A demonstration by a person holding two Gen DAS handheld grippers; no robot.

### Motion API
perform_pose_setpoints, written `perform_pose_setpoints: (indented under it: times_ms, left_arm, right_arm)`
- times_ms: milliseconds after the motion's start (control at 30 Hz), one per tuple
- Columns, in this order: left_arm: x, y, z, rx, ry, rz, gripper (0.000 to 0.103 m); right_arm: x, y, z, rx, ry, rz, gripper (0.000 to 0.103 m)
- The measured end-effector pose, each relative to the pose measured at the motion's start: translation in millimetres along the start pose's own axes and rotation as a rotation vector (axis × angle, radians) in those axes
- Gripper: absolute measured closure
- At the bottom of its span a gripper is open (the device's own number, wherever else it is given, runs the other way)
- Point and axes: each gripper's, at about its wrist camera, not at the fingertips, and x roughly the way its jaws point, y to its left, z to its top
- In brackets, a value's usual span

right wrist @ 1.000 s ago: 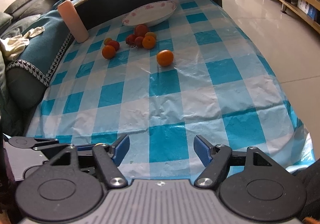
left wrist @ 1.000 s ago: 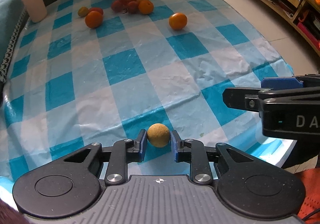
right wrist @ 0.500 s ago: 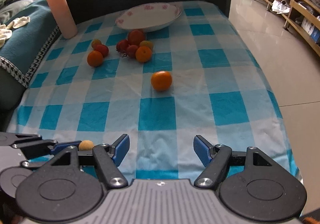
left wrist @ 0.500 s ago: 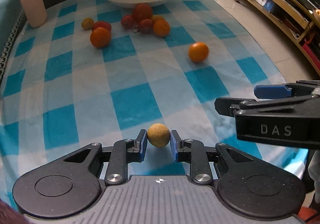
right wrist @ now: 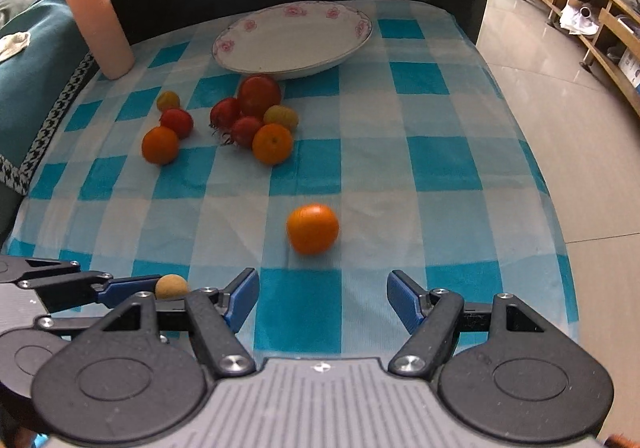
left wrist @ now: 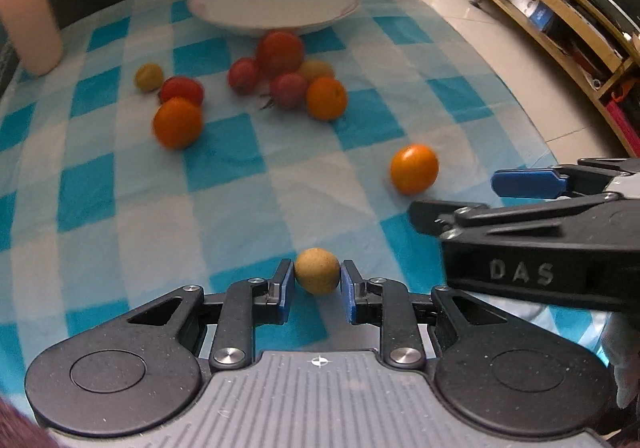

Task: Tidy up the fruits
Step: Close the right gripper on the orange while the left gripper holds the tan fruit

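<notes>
The left gripper [left wrist: 317, 282] pinches a small fruit [left wrist: 317, 271]; the right gripper [right wrist: 322, 298] is spread, empty. Carry the fruit level to the plate [left wrist: 276, 22] at the frame's top, and release it low.

Blue-and-white checked tablecloth [right wrist: 436, 152] covering the worktop. Pink cylinder [right wrist: 100, 24] upright at its far left corner. Teal blanket [right wrist: 36, 60] to the left. Wooden shelving [left wrist: 560, 20] along the right, above the tiled floor [right wrist: 560, 96].

Small tan round fruit [left wrist: 317, 271] clamped off the cloth. Lone orange [right wrist: 312, 228] lies mid-cloth toward the right edge. Cluster of red, orange, yellow fruits [right wrist: 256, 118] just before the empty floral plate [right wrist: 294, 38] at the far edge.
</notes>
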Motion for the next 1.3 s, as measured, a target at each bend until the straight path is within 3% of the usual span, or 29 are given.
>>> perform_pose_setpoints:
  times_ms: [400, 533, 933, 1167, 1300]
  left_arm:
    - [9.2, 3.8, 12.1, 0.01, -0.006, -0.043, 0.07]
    - [9.3, 7.7, 10.4, 0.002, -0.018, -0.063, 0.069]
    - [8.4, -3.0, 8.0, 0.036, -0.042, -0.009, 0.071]
    - [3.4, -1.5, 19.5, 0.052, -0.022, 0.032, 0.071]
    - [0.8, 5.2, 26.6, 0.067, -0.036, 0.026, 0.071]
  right_arm:
    - [27.2, -1.7, 20.2, -0.021, 0.038, 0.002, 0.02]
    - [32.2, -1.1, 18.3, -0.036, 0.052, -0.011, 0.036]
    - [27.4, -1.7, 16.3, -0.061, 0.039, 0.019, 0.065]
    - [25.1, -11.1, 15.8, -0.035, 0.034, 0.047, 0.066]
    - [19.5, -18.8, 14.4, -0.006, 0.023, 0.059, 0.074]
